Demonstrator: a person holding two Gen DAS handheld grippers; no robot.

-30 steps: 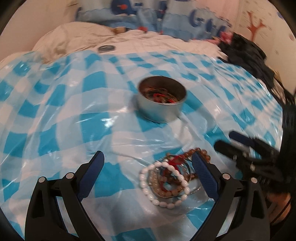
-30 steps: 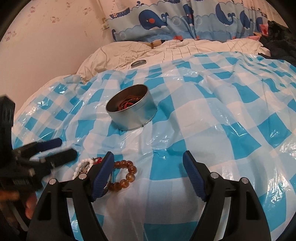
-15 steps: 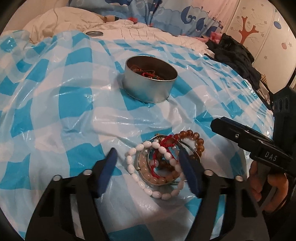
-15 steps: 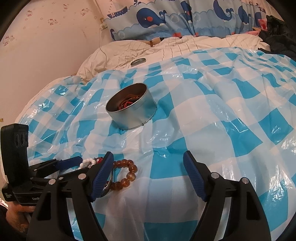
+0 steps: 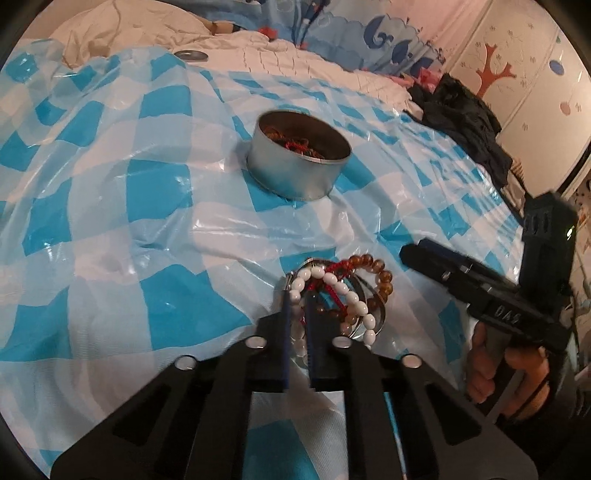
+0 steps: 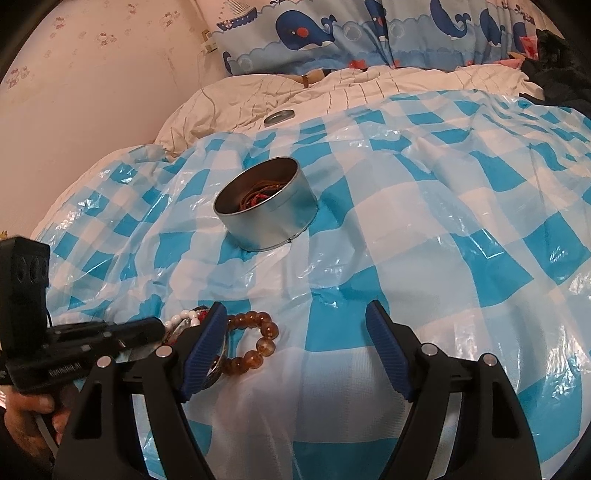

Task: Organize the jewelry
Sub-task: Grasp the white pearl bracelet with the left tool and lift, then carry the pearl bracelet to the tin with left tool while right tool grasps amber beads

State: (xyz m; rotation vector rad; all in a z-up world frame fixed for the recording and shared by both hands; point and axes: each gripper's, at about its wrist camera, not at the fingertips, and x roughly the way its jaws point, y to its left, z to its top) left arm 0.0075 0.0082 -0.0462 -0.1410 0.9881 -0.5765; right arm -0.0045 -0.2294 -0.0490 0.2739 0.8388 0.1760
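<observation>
A pile of bracelets lies on the blue-and-white checked plastic sheet: a white bead bracelet, an amber bead bracelet, a red cord and a metal ring. My left gripper is shut on the near side of the white bead bracelet. A round metal tin holding red and brown jewelry stands beyond the pile. My right gripper is open and empty, its left finger beside the amber bracelet. The right gripper also shows in the left wrist view.
A round metal lid lies on the white quilt behind the sheet. Dark clothes lie at the far right. Whale-print bedding lines the back by the wall.
My left gripper has moved onto the pile and closed its fingers on the white bead bracelet. My right gripper has stayed open and nearly still.
</observation>
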